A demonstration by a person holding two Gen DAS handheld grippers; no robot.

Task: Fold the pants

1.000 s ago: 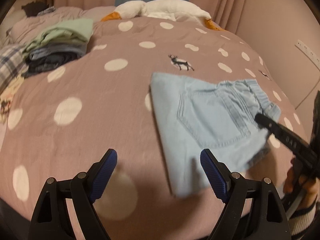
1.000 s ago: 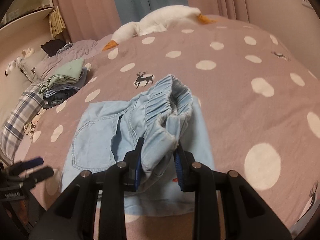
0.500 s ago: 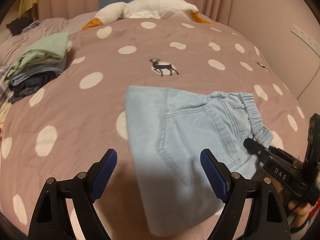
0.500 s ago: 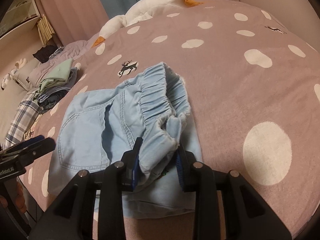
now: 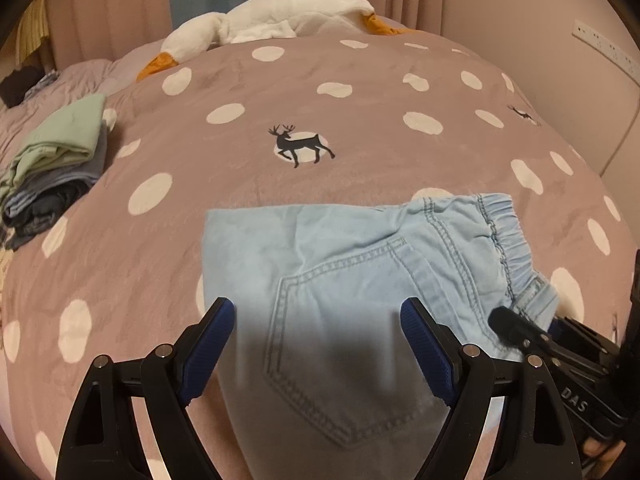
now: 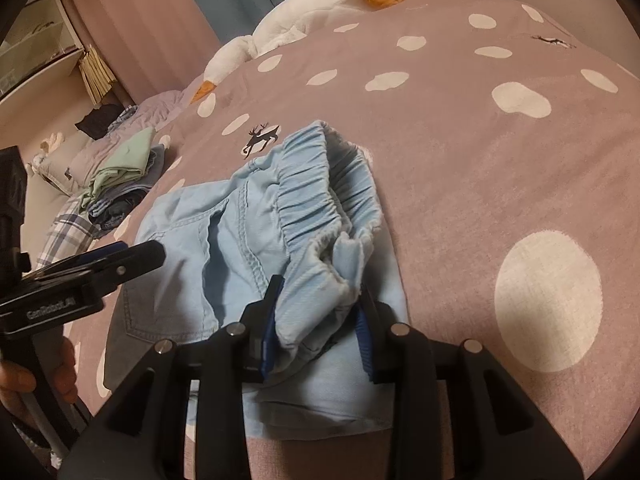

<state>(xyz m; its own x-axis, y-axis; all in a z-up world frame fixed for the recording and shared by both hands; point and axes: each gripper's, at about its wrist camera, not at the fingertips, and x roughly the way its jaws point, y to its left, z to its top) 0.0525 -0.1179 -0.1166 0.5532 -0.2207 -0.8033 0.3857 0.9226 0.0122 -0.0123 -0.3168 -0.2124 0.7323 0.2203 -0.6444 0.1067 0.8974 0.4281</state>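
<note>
- Left gripper (image 5: 316, 344): two black plastic arms, each shaped like a hollow triangular frame, with a round silver screw head near the top of each arm.
- Its fingers (image 5: 210, 350) carry ribbed, dark blue pads on their inner faces.
- Right gripper (image 6: 318, 326): the same build, black angular arms with silver screw heads and ribbed blue pads.
- Seen from the other camera, the left gripper's black body bears pale lettering reading "GenRobot.AI".
- The right gripper's side shows white letters "DAS".
- A person's hand (image 6: 38, 376) shows at the lower left edge, partly cut off.
</note>
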